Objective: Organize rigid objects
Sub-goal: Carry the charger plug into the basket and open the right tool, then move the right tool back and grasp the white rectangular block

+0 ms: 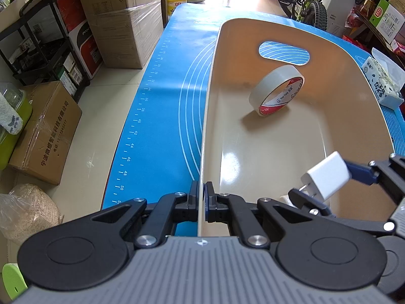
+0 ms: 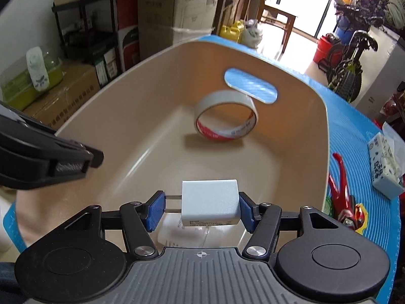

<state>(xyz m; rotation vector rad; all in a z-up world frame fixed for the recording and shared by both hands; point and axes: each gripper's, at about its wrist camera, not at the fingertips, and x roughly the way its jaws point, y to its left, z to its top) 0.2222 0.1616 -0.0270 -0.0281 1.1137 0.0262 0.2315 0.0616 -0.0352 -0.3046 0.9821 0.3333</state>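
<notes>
A beige plastic bin (image 1: 253,157) (image 2: 141,96) stands on a blue mat. My left gripper (image 1: 201,200) is shut on the bin's near left wall, which runs as a thin edge between its pads. My right gripper (image 2: 201,207) is shut on a white plug adapter (image 2: 210,202) (image 1: 326,177), prongs against the left pad, held above the bin's near end. A roll of clear tape (image 1: 277,90) (image 2: 226,115) stands on edge on the bin floor near the far wall's handle slot. In the right wrist view the left gripper (image 2: 50,157) shows at the left.
A tissue pack (image 1: 382,86) (image 2: 386,167) and a red toy figure (image 2: 344,197) lie on the blue mat (image 1: 162,116) right of the bin. Cardboard boxes (image 1: 45,131), a black rack and a bicycle (image 1: 303,0) stand on the floor beyond the table.
</notes>
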